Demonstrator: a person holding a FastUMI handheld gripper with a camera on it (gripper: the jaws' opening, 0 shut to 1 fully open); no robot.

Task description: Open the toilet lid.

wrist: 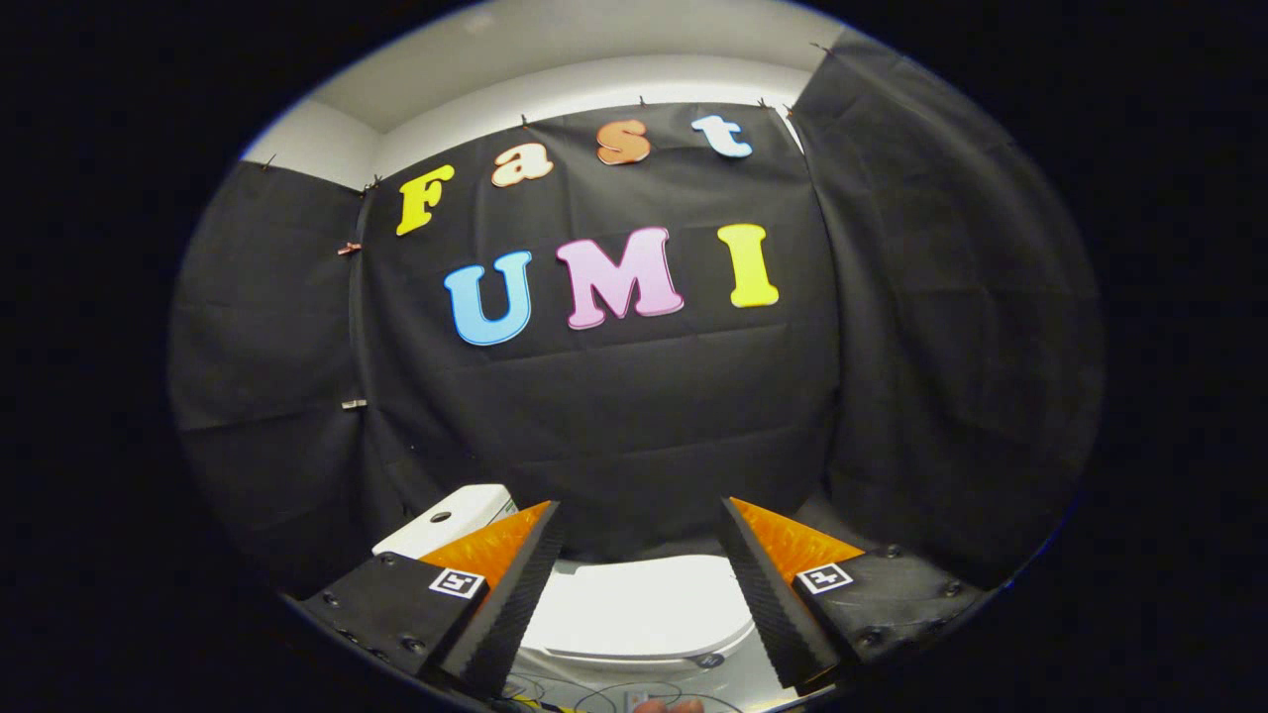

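The gripper [642, 564] hangs with its two wedge-shaped, ridged fingers spread wide, nothing between them but air. Below and just beyond them sits the toilet lid [639, 609], smooth, glossy white, rounded, lying flat and closed. Off past the left finger, the boxy white cistern [451, 525] shows a round button on top. Creased black cloth behind.

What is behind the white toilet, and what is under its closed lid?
Behind the white toilet hangs the black cloth wall; the white tank stands beyond one finger. The closed lid covers the seat and bowl, so they are hidden. The open gripper touches nothing.
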